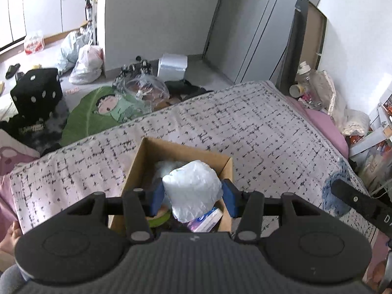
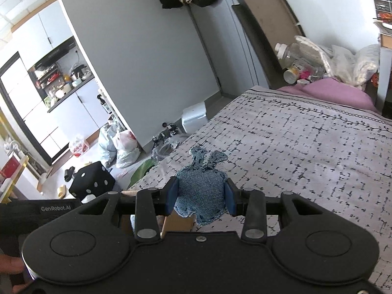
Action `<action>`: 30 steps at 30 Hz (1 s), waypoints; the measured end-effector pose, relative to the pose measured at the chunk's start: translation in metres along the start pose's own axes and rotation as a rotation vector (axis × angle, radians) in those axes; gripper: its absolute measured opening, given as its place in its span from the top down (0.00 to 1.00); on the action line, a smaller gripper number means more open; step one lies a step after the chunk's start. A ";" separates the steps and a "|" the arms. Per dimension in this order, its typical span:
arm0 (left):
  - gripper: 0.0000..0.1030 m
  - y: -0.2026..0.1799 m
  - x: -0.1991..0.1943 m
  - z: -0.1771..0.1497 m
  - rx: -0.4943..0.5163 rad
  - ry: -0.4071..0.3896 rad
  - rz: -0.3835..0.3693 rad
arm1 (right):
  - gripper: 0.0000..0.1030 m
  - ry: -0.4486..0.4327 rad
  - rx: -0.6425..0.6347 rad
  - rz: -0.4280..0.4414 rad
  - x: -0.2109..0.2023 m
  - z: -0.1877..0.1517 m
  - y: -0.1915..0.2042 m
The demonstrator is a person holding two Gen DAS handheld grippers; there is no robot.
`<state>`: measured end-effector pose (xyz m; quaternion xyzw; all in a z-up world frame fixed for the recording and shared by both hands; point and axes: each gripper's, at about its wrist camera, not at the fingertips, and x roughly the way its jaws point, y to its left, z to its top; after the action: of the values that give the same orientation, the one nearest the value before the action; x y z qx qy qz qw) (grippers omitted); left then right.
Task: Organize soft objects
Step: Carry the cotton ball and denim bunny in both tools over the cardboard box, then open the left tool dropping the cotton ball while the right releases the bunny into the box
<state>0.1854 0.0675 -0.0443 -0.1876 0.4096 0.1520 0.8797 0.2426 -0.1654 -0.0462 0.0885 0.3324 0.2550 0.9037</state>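
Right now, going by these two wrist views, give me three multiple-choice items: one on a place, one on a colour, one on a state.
1. The cardboard box sits:
A on the bed
B on the floor
C on a shelf

2. The soft toy in the right gripper is:
A red
B denim blue
C yellow

3. The left gripper is:
A wide open and empty
B out of view
C shut on the white plastic bundle

Key: 1 A, patterned bedspread surrounds it; 2 B, blue weave shows; 3 C, both pads press its sides.

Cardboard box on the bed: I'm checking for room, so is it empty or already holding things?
Already holding things. The cardboard box is open-topped, with a tissue pack and something green visible inside.
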 end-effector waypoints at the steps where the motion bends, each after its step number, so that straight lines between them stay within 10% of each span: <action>1: 0.52 0.004 0.001 -0.001 -0.011 0.007 0.001 | 0.62 0.000 0.000 0.001 0.001 -0.001 0.002; 18: 0.51 0.043 0.028 -0.016 -0.062 0.096 -0.015 | 0.62 0.088 -0.071 0.043 0.035 -0.023 0.051; 30: 0.26 0.056 0.033 -0.013 -0.075 0.122 -0.003 | 0.61 0.152 -0.090 0.069 0.063 -0.037 0.071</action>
<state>0.1740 0.1146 -0.0894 -0.2299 0.4562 0.1544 0.8457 0.2305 -0.0724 -0.0862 0.0397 0.3851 0.3067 0.8695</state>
